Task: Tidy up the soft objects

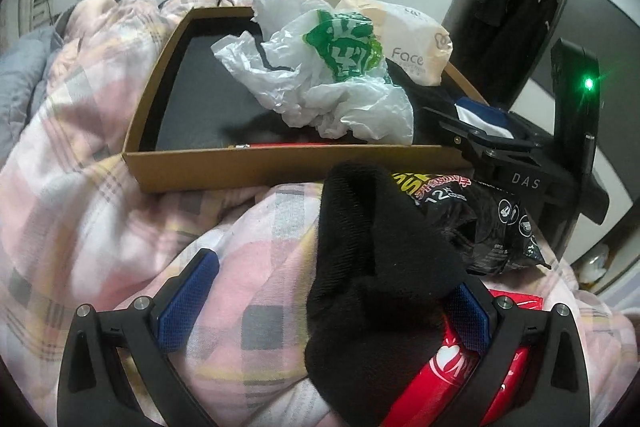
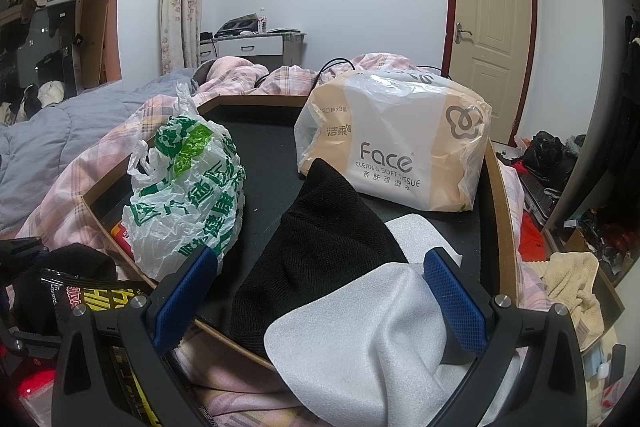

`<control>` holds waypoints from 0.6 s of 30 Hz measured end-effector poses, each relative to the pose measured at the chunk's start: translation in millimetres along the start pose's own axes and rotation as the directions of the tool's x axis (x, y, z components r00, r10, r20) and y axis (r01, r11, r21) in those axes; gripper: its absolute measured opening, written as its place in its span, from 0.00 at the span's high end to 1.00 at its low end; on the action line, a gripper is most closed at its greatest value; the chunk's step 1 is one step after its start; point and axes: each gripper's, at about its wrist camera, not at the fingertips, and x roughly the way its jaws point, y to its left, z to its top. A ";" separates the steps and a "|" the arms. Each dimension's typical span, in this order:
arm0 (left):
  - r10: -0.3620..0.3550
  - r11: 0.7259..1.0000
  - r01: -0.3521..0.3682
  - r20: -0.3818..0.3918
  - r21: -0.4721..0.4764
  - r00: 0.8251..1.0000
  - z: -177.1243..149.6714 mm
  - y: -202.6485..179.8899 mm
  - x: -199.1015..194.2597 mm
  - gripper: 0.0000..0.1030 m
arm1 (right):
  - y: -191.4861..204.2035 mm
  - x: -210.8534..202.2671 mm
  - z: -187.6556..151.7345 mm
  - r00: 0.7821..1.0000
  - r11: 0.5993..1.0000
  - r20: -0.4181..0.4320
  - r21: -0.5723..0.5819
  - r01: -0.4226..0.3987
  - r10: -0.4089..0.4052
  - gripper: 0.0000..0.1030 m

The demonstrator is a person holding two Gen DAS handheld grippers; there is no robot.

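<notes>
sorting partly done, loose items left on the bed

left hand-held gripper spread wide around a black knit sock; right hand-held gripper wide over white foam sheet; beyond, shallow brown cardboard box already holds crumpled green-printed plastic bag and beige tissue pack.

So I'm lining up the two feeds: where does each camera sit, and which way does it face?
Left wrist: on the left gripper, over the quilt, facing the cardboard box and door; its jaws flank a black sock.
Right wrist: on the right gripper, at the box's near edge, facing the tissue pack; its jaws flank white foam.
Both show the green-printed bag.
</notes>
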 end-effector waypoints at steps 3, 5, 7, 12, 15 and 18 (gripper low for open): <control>-0.022 1.000 0.022 -0.001 -0.016 1.000 -0.2 3.1 -0.3 0.00 | 0.1 -0.2 -0.3 1.000 1.000 0.001 0.000 0.000 0.000 0.01; -0.021 1.000 0.020 -0.001 -0.015 1.000 -0.4 3.6 -0.6 0.00 | 0.1 -0.2 -0.1 1.000 1.000 0.000 0.000 0.000 0.000 0.01; -0.021 1.000 0.021 -0.001 -0.015 1.000 -1.2 5.2 -1.7 0.00 | 0.3 -0.3 0.0 1.000 1.000 0.000 0.001 -0.001 0.001 0.01; -0.021 1.000 0.021 -0.001 -0.015 1.000 -1.2 5.0 -1.6 0.00 | -0.1 -0.2 0.0 1.000 1.000 -0.001 0.000 -0.001 0.001 0.01; -0.021 1.000 0.021 -0.001 -0.015 1.000 -1.2 4.8 -1.5 0.00 | 0.2 -0.3 -0.1 1.000 1.000 0.000 0.000 0.000 0.000 0.01; -0.021 1.000 0.021 -0.001 -0.015 1.000 -1.1 4.7 -1.4 0.00 | 0.1 -0.3 -0.1 1.000 1.000 0.000 0.000 0.000 0.000 0.01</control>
